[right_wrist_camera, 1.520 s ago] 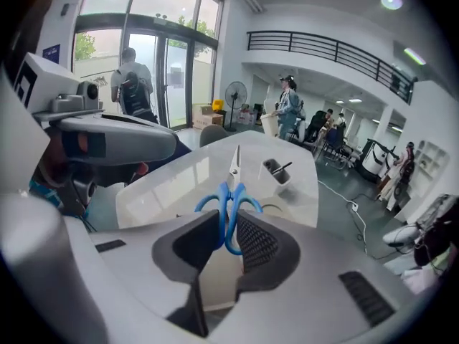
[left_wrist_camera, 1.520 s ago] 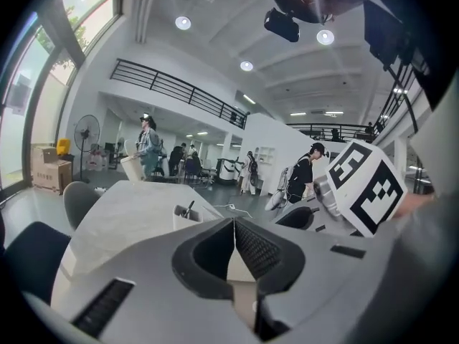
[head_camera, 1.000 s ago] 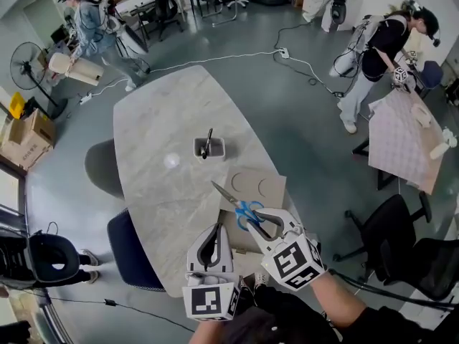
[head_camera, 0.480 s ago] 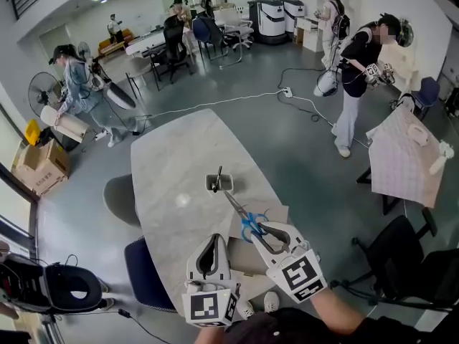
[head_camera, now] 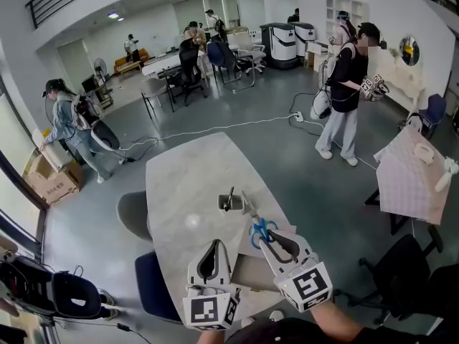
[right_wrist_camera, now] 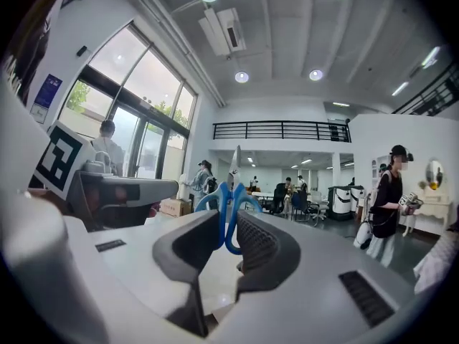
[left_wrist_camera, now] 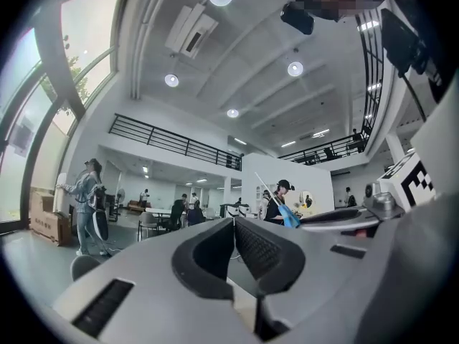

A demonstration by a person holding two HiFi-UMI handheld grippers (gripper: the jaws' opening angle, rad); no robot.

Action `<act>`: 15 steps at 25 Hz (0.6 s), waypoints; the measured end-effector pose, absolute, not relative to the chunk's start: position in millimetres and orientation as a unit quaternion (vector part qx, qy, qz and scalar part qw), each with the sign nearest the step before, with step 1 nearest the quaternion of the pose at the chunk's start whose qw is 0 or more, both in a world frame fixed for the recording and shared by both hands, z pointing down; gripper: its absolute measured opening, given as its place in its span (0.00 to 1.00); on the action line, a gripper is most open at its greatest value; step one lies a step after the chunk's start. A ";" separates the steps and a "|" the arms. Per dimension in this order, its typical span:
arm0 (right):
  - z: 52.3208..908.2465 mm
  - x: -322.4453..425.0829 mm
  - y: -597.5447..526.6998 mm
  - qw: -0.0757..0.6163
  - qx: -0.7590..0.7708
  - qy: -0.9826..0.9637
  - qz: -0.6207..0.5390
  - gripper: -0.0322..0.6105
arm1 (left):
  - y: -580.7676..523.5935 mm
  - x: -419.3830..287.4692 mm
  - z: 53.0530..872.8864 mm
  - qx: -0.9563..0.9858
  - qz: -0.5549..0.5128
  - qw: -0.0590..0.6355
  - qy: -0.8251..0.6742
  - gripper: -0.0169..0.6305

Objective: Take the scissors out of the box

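Scissors: the scissors [head_camera: 255, 223] are out of the box, held up in the lower middle of the head view. Their blue handles sit low and the closed blades point toward the top of the frame.
Right gripper: the right gripper [head_camera: 267, 236] is clamped on the blue handle loops. In the right gripper view the scissors [right_wrist_camera: 229, 210] stand upright between the ribbed pads, with the blade tip above them.
Left gripper: the left gripper [head_camera: 214, 244] is at lower centre, just left of the right one. In its own view the left gripper [left_wrist_camera: 234, 225] has its jaws closed together at the tips with nothing between them, and the scissors [left_wrist_camera: 290, 218] show a little to the right of centre.
Box: the tan cardboard box [head_camera: 249, 267] lies on the near end of the table, low in the frame between and under the two grippers.
Table: a pale marble table [head_camera: 179, 181] with rounded ends runs up the middle of the head view.
Tray: a small grey tray [head_camera: 231, 207] sits just above the blade tips in the frame, with a dark pen [head_camera: 230, 196] leaning in it.
Chairs: a grey chair [head_camera: 131, 213] and a blue chair [head_camera: 153, 289] stand along the table's left edge.
Others: one person [head_camera: 345, 92] stands at upper right, and another person [head_camera: 69, 126] at far left.
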State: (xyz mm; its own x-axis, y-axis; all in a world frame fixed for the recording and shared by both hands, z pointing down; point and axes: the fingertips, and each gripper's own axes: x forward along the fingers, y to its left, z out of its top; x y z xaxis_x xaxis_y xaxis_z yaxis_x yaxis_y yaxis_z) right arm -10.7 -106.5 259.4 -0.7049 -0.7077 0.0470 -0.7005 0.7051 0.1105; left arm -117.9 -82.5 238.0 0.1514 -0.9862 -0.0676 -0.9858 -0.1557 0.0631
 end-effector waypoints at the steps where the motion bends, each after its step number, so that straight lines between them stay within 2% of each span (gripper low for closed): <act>1: 257.0 -10.0 -106.3 0.036 0.383 -0.922 -0.042 0.16 | -82.3 -119.0 237.4 0.757 -0.047 0.000 -0.651 0.05; 15: 243.0 -8.4 -103.3 0.001 0.392 -0.918 -0.059 0.16 | -76.2 -123.6 230.3 0.748 -0.051 -0.008 -0.661 0.05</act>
State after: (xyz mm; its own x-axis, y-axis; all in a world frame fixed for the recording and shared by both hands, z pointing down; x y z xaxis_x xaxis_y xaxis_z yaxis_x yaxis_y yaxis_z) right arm -8.4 -103.3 243.0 -0.6924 -0.7202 -0.0438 -0.7199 0.6854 0.1089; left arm -123.6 -76.2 230.3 0.1202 -0.9889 -0.0873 -0.9906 -0.1253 0.0550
